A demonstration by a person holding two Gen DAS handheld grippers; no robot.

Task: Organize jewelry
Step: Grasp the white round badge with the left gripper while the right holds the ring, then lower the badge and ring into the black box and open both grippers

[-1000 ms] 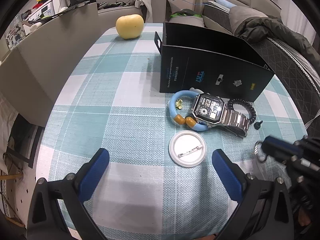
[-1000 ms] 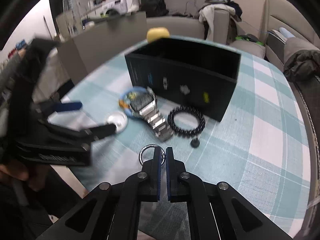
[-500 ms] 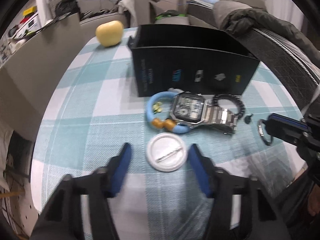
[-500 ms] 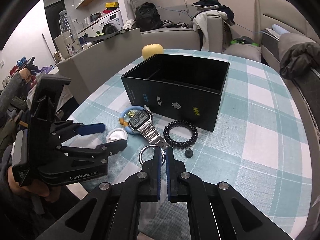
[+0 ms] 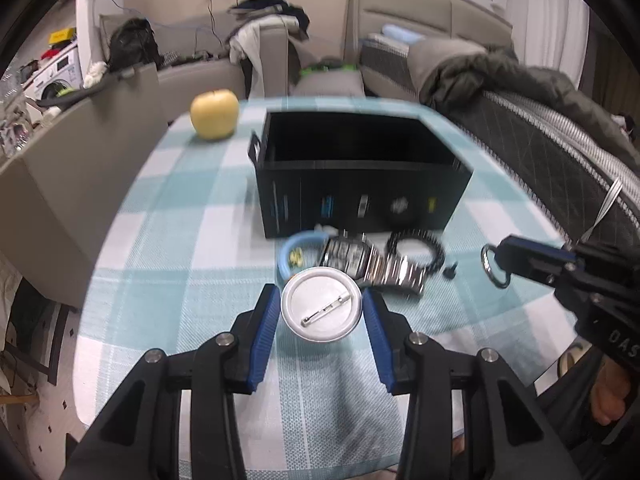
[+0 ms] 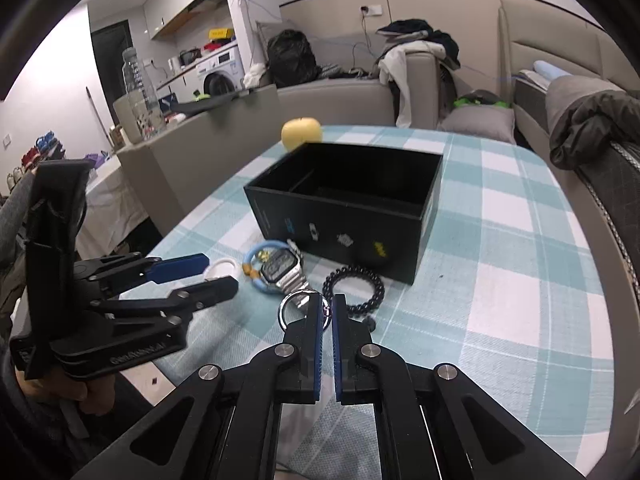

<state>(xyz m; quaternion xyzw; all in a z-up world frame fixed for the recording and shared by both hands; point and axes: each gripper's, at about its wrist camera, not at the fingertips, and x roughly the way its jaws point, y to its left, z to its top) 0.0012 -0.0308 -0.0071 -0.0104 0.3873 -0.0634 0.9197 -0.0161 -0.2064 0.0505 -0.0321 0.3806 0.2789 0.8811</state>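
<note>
My left gripper (image 5: 322,312) is shut on a white round pin badge (image 5: 322,305) and holds it above the checked tablecloth. My right gripper (image 6: 327,312) is shut on a small metal ring (image 6: 290,306), also seen in the left wrist view (image 5: 494,266). An open black box (image 5: 360,172) stands behind; it also shows in the right wrist view (image 6: 348,212). In front of it lie a blue bangle (image 5: 298,250), a steel watch (image 5: 372,262), a black bead bracelet (image 5: 420,246) and a small black stud (image 5: 450,270).
A yellow apple (image 5: 215,114) sits on the table behind the box. A grey sofa and a heap of clothes stand beyond the table's far edge. A dark jacket (image 5: 520,80) lies on the right. The table edge is close below both grippers.
My left gripper has closed on the white badge and lifted it off the cloth. My right gripper has risen a little with the ring still in it.
</note>
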